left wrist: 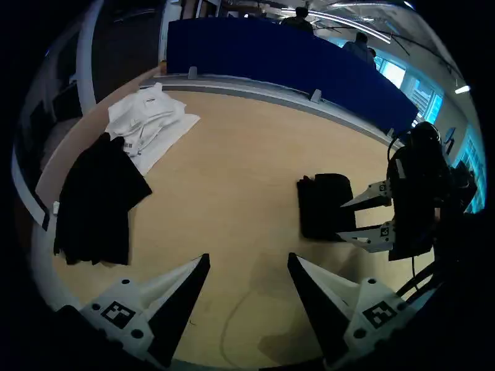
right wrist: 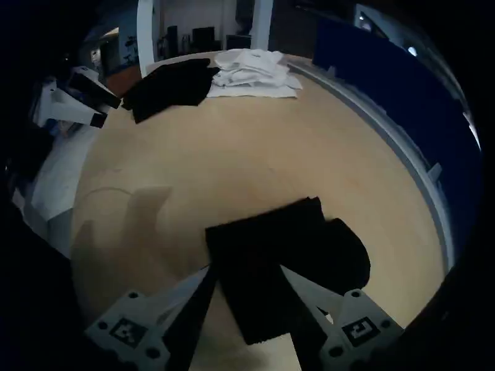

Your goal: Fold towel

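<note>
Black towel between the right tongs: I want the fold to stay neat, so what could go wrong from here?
The right tongs stand open astride the black towel; pulling away low could snag and drag its top layer. One side of the towel bulges, so the fold may slump open.

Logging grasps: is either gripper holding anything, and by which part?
Nothing is held. The left gripper is open over the table; right gripper is open, straddling one edge of the black towel.
</note>
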